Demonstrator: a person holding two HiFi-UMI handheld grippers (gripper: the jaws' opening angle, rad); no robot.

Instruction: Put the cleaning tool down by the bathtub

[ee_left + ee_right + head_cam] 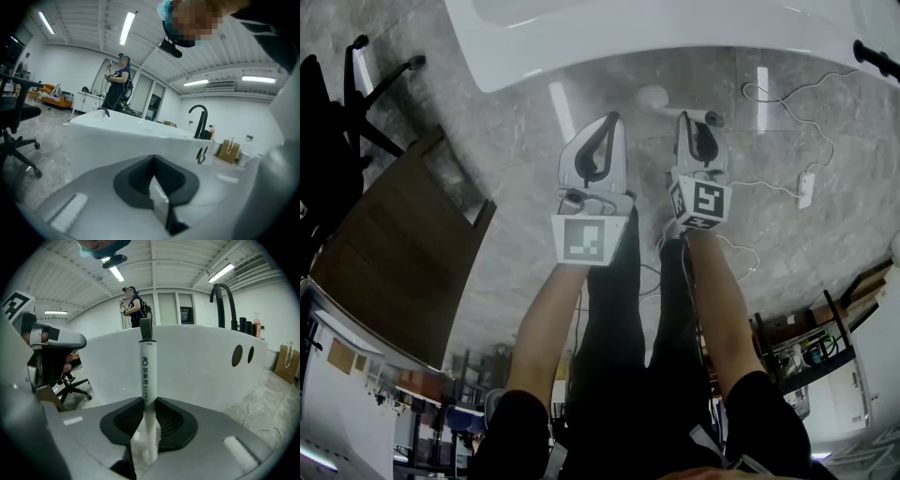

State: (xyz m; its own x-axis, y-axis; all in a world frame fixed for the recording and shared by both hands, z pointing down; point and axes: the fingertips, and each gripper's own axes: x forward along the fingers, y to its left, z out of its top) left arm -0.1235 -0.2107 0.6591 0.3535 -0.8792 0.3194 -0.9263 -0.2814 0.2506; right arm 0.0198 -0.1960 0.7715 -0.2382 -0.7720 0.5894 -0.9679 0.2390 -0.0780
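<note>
Floor, mottled grey (office chair nearby), runs beside white bathtub.

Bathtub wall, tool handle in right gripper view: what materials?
The white bathtub wall: glossy, seamless, soft reflections; probably acrylic or enamel. The white cylindrical tool handle: smooth matte with printed dark logo, likely plastic, possibly coated metal.

A slim white cleaning tool, printed with dark characters and capped in dark grey, stands upright at centre frame, its lower end clamped between the pads of the right gripper. Just behind it, the white bathtub fills mid-frame, two oval holes in its side at right.
</note>
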